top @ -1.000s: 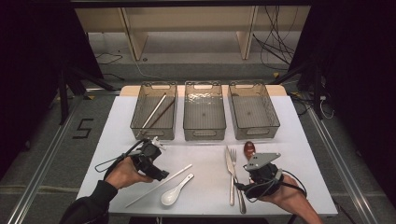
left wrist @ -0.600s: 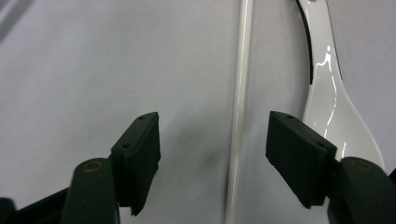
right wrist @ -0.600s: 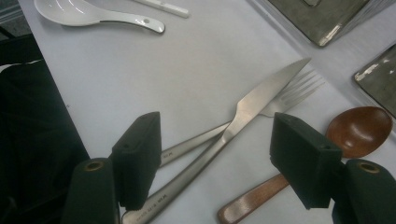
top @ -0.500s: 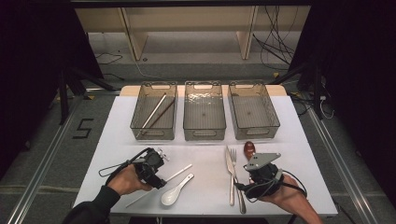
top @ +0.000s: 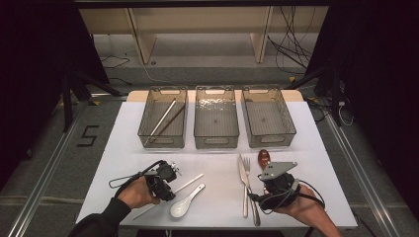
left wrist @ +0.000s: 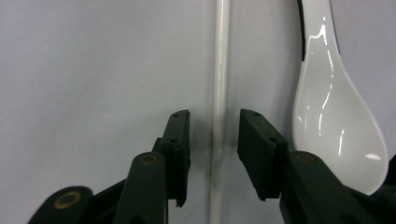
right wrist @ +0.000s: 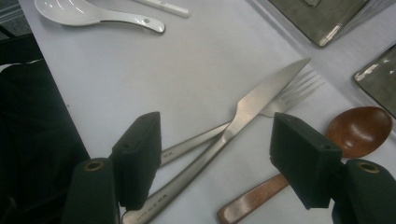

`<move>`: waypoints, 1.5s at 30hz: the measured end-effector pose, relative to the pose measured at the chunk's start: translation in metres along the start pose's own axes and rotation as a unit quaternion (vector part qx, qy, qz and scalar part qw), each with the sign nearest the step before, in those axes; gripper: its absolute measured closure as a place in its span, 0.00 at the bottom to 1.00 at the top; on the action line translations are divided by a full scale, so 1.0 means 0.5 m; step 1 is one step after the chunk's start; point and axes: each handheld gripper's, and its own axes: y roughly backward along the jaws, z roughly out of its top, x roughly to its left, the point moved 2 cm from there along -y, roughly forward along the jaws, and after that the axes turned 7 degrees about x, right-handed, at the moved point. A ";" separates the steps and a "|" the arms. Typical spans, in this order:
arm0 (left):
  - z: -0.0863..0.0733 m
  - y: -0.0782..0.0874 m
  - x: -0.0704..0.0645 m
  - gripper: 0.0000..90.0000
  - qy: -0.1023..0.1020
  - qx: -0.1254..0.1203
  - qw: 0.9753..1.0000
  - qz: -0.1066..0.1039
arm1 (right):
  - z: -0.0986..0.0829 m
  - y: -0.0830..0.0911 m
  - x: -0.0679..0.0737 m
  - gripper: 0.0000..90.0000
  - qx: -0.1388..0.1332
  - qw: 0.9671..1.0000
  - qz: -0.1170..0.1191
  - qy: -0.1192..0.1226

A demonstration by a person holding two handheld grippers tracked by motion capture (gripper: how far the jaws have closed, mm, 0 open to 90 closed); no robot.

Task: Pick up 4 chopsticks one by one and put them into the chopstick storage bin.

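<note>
A white chopstick (left wrist: 219, 84) lies on the white table and runs straight between the open jaws of my left gripper (left wrist: 215, 135), with a gap on each side. In the high view that gripper (top: 168, 186) is lowered over the chopstick (top: 191, 181) at the front left. A white ceramic spoon (left wrist: 334, 116) lies just right of it. My right gripper (right wrist: 217, 158) stands open and holds nothing above the handles of a steel knife (right wrist: 252, 105) and fork (right wrist: 294, 93). A wooden spoon (right wrist: 359, 130) lies beside its right jaw.
Three clear bins stand in a row at mid-table: the left bin (top: 148, 129) holds two chopsticks, the middle bin (top: 216, 140) and right bin (top: 269, 140) look bare. The knife (top: 243, 185), fork (top: 250, 182) and wooden spoon (top: 264, 157) lie left of the right gripper (top: 271, 186).
My left gripper has moved right and toward the table's front edge, coming down over the white chopstick. The right gripper has stayed where it was.
</note>
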 end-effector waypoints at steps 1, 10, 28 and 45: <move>0.000 0.000 0.000 0.73 0.001 0.001 1.000 0.003 | 0.000 0.000 0.000 0.39 0.000 1.000 0.000 -0.001; -0.001 -0.001 0.001 0.84 -0.002 -0.003 1.000 0.009 | 0.000 0.000 0.001 0.39 0.001 1.000 0.001 0.000; -0.001 -0.002 -0.003 0.91 -0.020 -0.002 1.000 0.013 | 0.000 0.001 0.000 0.39 0.001 1.000 -0.002 -0.001; -0.003 0.005 0.008 0.94 -0.021 -0.031 0.999 0.015 | 0.000 0.001 -0.001 0.39 0.000 1.000 -0.002 -0.001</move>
